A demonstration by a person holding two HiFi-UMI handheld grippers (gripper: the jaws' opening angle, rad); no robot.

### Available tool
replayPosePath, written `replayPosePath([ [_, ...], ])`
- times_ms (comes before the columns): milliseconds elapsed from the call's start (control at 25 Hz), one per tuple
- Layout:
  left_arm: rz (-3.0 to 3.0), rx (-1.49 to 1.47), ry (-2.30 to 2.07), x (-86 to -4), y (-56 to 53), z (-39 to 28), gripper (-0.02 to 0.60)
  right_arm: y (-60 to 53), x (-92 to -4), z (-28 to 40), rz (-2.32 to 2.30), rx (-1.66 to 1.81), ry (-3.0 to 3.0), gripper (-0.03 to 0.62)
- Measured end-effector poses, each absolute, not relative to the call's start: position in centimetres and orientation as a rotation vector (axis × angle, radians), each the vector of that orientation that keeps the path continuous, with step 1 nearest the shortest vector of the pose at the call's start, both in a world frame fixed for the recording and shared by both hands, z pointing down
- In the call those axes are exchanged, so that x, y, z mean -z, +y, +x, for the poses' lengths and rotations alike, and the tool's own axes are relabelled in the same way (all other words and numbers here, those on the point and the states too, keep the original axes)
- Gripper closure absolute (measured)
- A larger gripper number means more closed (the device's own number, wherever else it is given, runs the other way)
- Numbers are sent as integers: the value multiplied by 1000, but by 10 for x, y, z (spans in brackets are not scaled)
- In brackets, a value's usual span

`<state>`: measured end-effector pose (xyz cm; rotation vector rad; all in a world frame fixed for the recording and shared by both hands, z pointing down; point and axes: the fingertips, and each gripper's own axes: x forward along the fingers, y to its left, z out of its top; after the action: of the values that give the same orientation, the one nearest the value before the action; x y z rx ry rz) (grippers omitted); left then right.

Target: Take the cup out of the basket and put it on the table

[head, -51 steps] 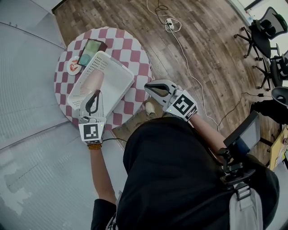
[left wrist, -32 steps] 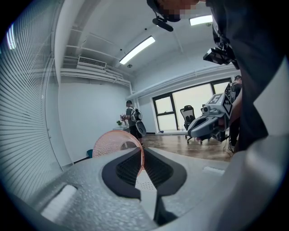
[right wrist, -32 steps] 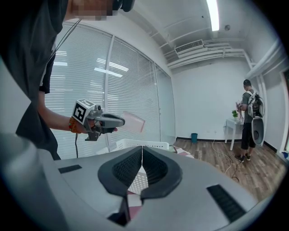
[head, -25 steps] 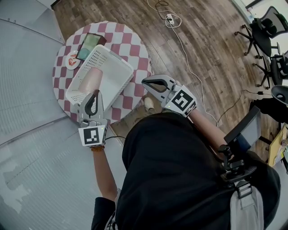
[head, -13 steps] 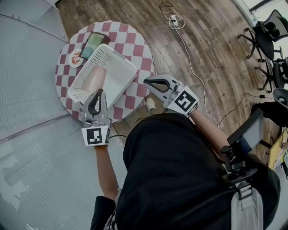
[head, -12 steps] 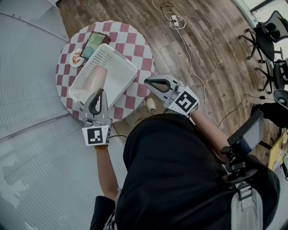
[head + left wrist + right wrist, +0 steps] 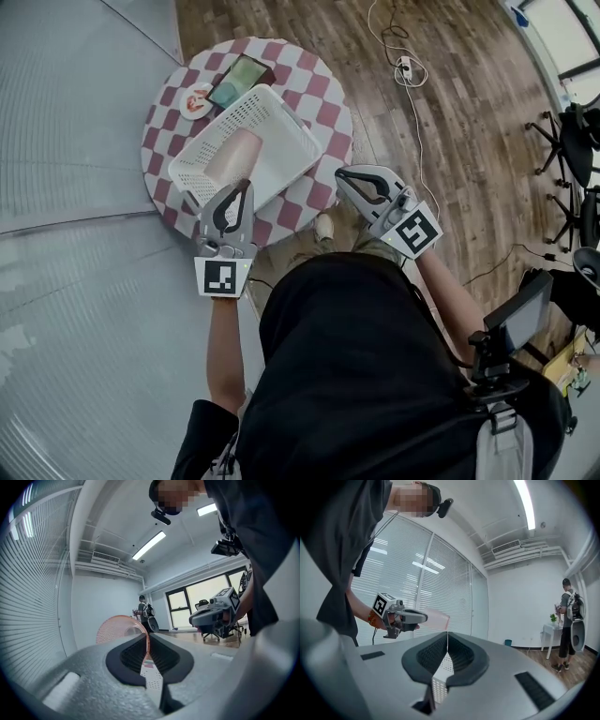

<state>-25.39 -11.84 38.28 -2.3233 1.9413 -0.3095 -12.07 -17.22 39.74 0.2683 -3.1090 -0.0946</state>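
Left gripper [image 7: 241, 189] clenched on rim of pink cup [image 7: 234, 156]. Cup sits over white basket [image 7: 194, 161] on checked table [image 7: 324, 114]; unclear whether lifted. Right gripper [image 7: 352, 176] closed, empty, beside the table's near right edge. Thin-wall pinch likely slips: raise slowly, clear basket wall, then set down on bare checks at right.

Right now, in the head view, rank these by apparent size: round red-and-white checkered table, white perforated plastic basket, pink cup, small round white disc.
1. Checkered table
2. White basket
3. Pink cup, gripped by the left gripper and possibly raised nearer the camera, so it may look oversized
4. Round disc
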Motion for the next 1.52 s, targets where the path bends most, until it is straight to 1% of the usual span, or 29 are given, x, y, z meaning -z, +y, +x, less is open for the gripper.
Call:
replayPosePath([
  [760, -2192, 167, 2025, -363, -99, -256, 560, -161, -363, -168, 34, 138, -3227, 583],
  [1120, -2114, 131, 2108, -361, -91, -262, 561, -150, -361, -194, -99, 133, -3248, 583],
  [1520, -2074, 151, 2186, -380, -88, -271, 561, -135, -374, -228, -178, 131, -3240, 583],
])
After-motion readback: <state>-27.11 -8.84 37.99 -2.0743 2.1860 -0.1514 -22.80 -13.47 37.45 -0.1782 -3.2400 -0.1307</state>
